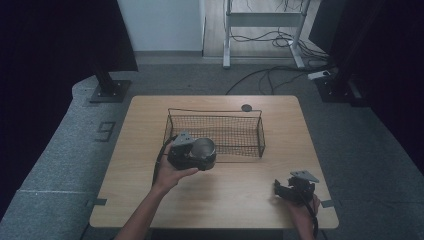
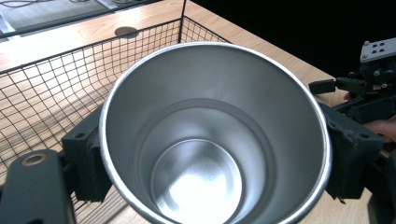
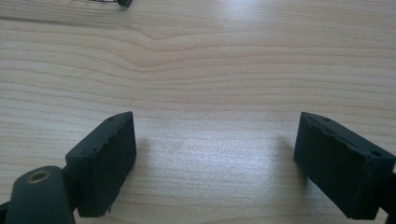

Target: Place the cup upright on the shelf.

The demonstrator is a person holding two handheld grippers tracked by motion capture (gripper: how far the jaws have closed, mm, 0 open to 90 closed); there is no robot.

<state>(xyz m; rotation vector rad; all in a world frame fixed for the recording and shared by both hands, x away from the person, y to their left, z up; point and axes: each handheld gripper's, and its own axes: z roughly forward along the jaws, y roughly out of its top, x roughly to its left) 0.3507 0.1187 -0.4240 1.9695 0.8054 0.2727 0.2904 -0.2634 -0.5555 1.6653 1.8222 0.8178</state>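
Shiny round steel cup (image 2: 215,140) was clamped in left claw (image 1: 192,154) beside black wire-mesh basket (image 1: 250,131); rim could be snagged. Right claw (image 3: 215,163) was held wide open, empty.

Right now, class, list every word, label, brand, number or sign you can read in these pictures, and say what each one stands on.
"9": a single dark figure on the grey floor left of the table; it may be a 6 seen the other way up.
No writing can be read on the metal cup, the wire basket, the left claw or the right claw.
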